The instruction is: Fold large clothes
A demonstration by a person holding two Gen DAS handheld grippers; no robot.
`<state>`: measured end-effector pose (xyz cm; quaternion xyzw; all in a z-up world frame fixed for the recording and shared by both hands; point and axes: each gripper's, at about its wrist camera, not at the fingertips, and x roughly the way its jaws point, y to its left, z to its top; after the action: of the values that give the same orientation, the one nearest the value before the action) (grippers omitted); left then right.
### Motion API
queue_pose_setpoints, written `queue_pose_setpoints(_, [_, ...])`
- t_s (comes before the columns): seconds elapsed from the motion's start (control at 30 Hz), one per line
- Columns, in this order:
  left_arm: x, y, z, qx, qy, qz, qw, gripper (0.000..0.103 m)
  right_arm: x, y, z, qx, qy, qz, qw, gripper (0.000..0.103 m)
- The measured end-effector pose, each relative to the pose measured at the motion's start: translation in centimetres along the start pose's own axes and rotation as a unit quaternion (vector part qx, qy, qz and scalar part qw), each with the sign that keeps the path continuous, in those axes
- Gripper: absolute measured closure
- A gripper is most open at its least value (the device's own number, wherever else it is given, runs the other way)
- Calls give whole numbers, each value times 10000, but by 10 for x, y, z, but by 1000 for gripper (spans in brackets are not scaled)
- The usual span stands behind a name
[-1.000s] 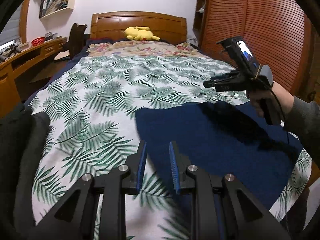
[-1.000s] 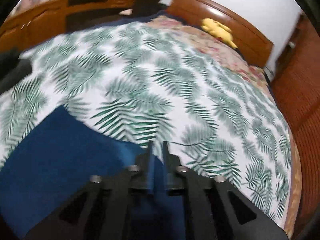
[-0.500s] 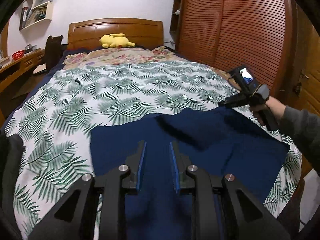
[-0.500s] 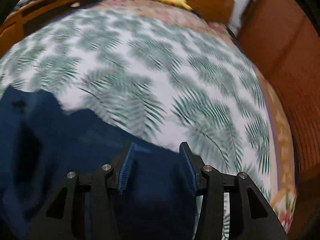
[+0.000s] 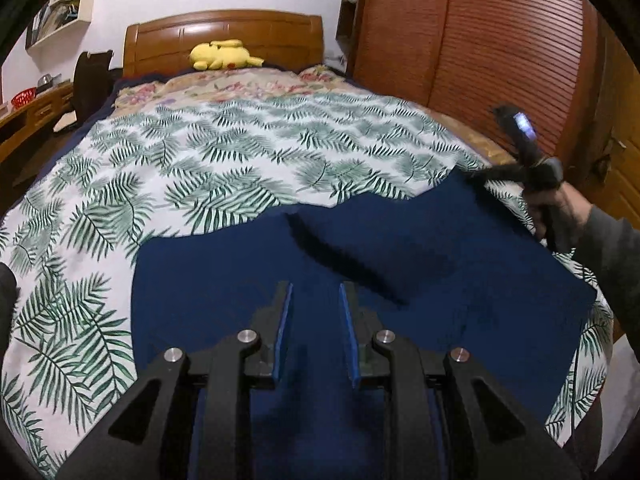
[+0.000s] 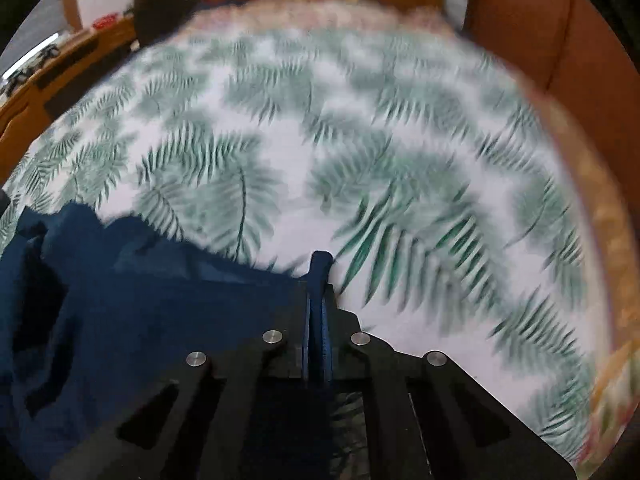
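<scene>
A large navy blue garment (image 5: pixel 360 264) lies spread on the near part of the bed, with a dark crease across its middle. My left gripper (image 5: pixel 314 300) is open and empty, hovering over the garment's near edge. My right gripper (image 6: pixel 318 276) is shut on the far right corner of the garment (image 6: pixel 120 300), with a fold of blue cloth sticking out between the fingers. The right gripper also shows in the left wrist view (image 5: pixel 476 178), at the garment's far right corner, held by a hand. The right wrist view is motion-blurred.
The bed has a white cover with green palm leaves (image 5: pixel 224 160). A yellow plush toy (image 5: pixel 224 56) lies by the wooden headboard (image 5: pixel 224 36). A slatted wooden wardrobe (image 5: pixel 500 52) stands to the right, a desk (image 5: pixel 28 116) to the left.
My right gripper went from open to shut on the garment's far right corner. The left gripper stayed open over the near edge while its view shifted slightly.
</scene>
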<state>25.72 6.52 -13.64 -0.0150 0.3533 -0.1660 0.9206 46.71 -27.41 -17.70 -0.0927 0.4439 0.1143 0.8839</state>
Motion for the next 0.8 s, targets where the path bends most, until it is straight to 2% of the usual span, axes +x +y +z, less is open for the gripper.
queue_pose_setpoints(0.07, [6,2,-1,-45,80,2,10000,82,-18,-13,3,177,-377,-474,9980,101])
queue_pose_setpoints(0.1, [8,2,-1,-58,101,12,9999,82,-20,-17,2,240,-401,-627,9969,101])
queue_pose_setpoints(0.17, [11,3,-2,-72,142,23,9999,82,-13,-29,0,369,-203,-844,9955,101])
queue_pose_setpoints(0.2, [12,4,-2,-87,152,16,9998,82,-5,-32,-1,381,4,-893,9953,101])
queue_pose_setpoints(0.27, [12,5,-2,-112,165,27,9998,82,0,-30,-4,363,144,-940,9948,101])
queue_pose_setpoints(0.3, [12,5,-3,-123,172,27,9998,82,0,-28,-5,337,126,-969,9946,95])
queue_pose_setpoints(0.33, [12,6,-4,-126,171,22,9998,82,-2,-23,-6,309,135,-1058,9938,82])
queue_pose_setpoints(0.37, [12,6,-4,-127,168,20,9998,82,-4,-16,-5,243,139,-1172,9927,74])
queue_pose_setpoints(0.4, [12,6,-4,-124,171,22,9998,82,-6,-13,-5,191,96,-1132,9933,61])
queue_pose_setpoints(0.43, [12,6,-3,-127,173,22,9998,82,-10,-6,-4,132,12,-980,9951,58])
queue_pose_setpoints(0.47, [12,6,-4,-131,171,23,9998,82,-13,-3,-3,80,-63,-858,9963,57])
queue_pose_setpoints(0.6, [11,6,-4,-128,172,27,9998,82,-28,51,2,-335,-227,-234,9989,57])
queue_pose_setpoints(0.7, [10,5,-4,-87,166,37,9998,82,-32,100,-4,-646,-122,532,9964,57])
queue_pose_setpoints(0.8, [9,6,-4,-84,175,37,9998,82,-28,137,-16,-921,125,903,9916,57])
